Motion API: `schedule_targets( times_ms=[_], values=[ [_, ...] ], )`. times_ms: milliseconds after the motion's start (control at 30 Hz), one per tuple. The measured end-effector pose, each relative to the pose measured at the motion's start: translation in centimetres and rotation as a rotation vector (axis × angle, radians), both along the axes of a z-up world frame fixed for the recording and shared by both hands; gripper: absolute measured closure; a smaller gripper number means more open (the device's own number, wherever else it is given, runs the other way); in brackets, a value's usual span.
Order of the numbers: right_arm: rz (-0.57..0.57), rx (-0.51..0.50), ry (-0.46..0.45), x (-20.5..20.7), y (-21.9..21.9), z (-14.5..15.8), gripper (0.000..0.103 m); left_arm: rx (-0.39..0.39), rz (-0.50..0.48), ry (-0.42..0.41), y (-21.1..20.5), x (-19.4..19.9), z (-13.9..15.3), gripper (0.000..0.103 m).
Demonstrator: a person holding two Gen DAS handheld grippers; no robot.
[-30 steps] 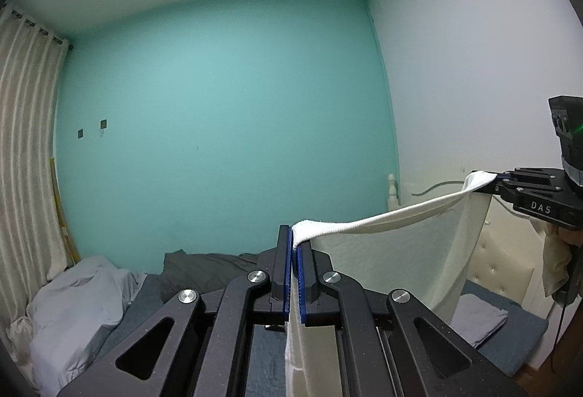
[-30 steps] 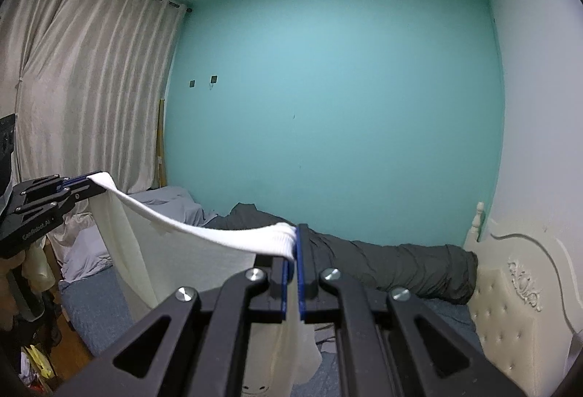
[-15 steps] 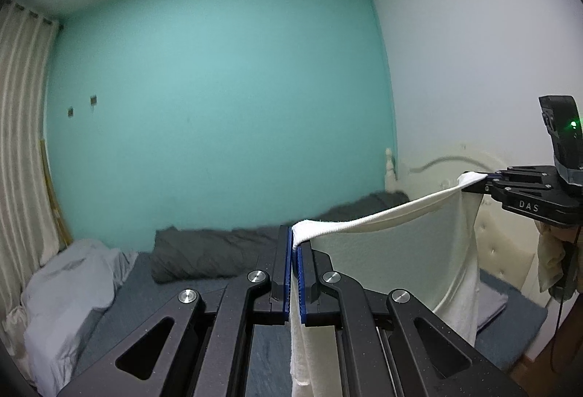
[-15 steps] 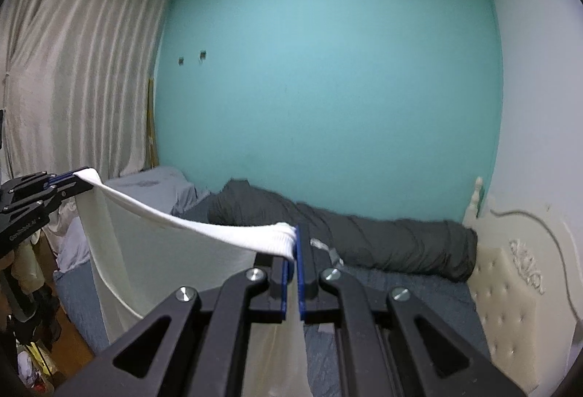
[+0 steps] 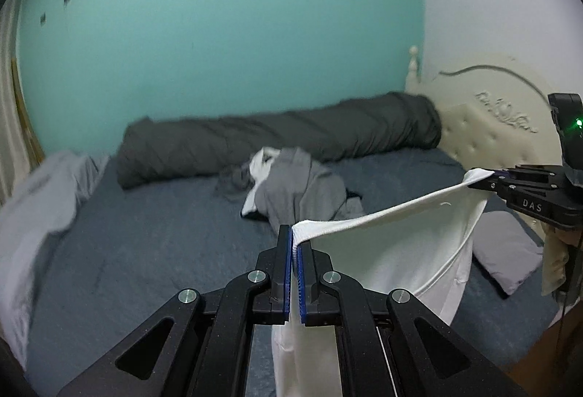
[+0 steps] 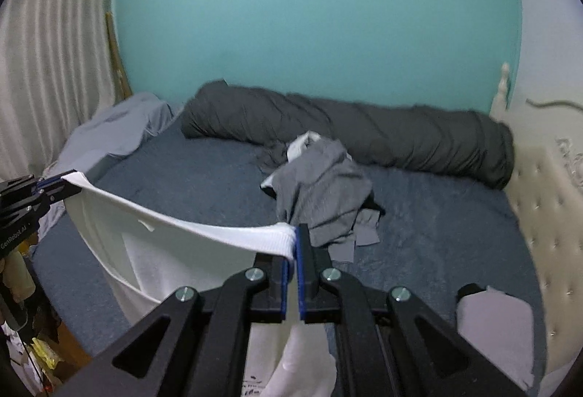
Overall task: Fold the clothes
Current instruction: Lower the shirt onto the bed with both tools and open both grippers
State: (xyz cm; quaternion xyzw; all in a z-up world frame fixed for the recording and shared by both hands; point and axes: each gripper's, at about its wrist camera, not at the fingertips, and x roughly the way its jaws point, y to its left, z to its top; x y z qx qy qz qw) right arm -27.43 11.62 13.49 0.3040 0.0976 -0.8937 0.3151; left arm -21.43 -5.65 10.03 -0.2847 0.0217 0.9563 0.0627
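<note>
Both hand-held grippers, left [image 5: 294,244] and right [image 6: 296,244], clench my white garment [image 5: 393,247] above the bed [image 5: 153,236]. Uneven lowering could bunch it. A corner might slip.

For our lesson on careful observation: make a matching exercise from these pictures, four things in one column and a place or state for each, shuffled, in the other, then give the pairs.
1. white garment
2. grey clothes pile
3. dark rolled duvet
4. folded grey item

A. along the teal wall
B. stretched between both grippers
C. heaped mid-bed
D. flat near the headboard

Pairs: 1-B, 2-C, 3-A, 4-D
</note>
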Motion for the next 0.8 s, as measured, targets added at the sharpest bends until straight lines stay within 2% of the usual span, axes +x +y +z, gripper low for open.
schedule_targets(
  times_ms=[200,400,533,800],
  values=[
    [-0.033,0.022,-0.027,-8.3,-3.4,-5.0,0.1,0.053,0.03,-0.069,-0.6,-8.9,-5.2,0.101],
    [-0.076,0.04,-0.044,-16.1,-6.6,-8.9,0.1,0.067,0.047,-0.124,-1.3,-17.8,-9.2,0.101],
    [-0.096,0.088,-0.045,-20.7,-8.7,-11.4,0.1,0.059,0.057,-0.17,-1.3,-23.6,-12.3,0.101],
    [-0.126,0.187,-0.134,-27.9,-10.8,-21.3,0.1,0.046,0.067,-0.299,-0.9,-32.0,-21.7,0.101]
  ],
)
